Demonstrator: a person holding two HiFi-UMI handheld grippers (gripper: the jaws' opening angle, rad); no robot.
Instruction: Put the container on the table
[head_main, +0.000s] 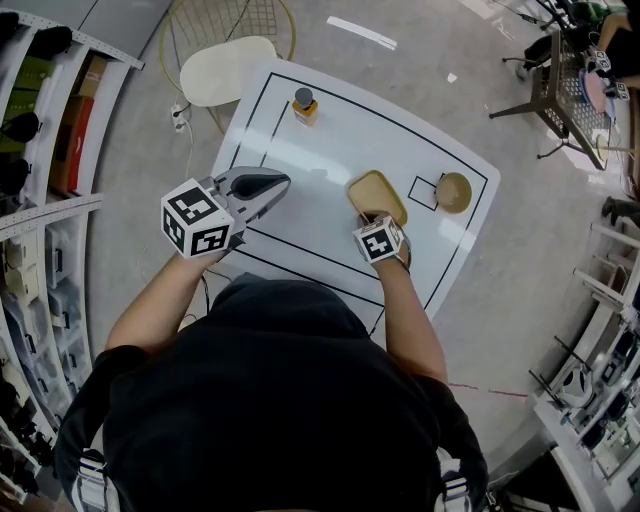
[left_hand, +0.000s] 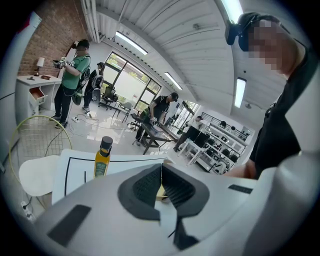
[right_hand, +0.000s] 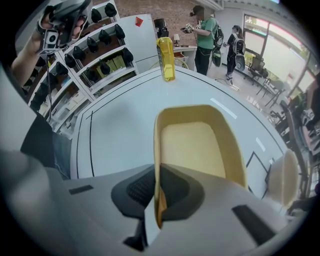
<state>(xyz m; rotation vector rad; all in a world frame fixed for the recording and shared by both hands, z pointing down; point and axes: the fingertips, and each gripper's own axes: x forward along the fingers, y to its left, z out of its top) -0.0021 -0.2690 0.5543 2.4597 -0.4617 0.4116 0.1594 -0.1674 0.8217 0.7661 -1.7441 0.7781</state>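
**Container pinched by one wall over the middle of the bench**

At the left, the left tongs (head_main: 278, 184) are hovering over the near-left part of the bench (head_main: 330, 150). Their jaws are pressing together on nothing, with the tips pointing toward the centre. They are sitting well apart from the load, so I judge they are posing little risk unless they swing right.

Further right, the right tongs (right_hand: 158, 180) are pointing steeply down and clamping one thin side wall of the yellow container (head_main: 377, 195). The container is lying near the middle of the bench, mouth up. No view is showing whether its base is touching the surface.

The main danger seems to be the narrow hold. With only one wall pinched, the container may be pivoting about the pads. Opening the jaws while it is tilted or off the surface could send it rocking or sliding.

To the right, a small black outlined square (head_main: 424, 191) and a round tan dish (head_main: 453, 191) are sitting just beside the container. A drift that way could be knocking the dish.

Bare surface is stretching far and left of the container. The bottle (head_main: 304, 103) is standing well apart at the far side. The near edge is lying close behind the right tongs, so pulling back is offering the least room.
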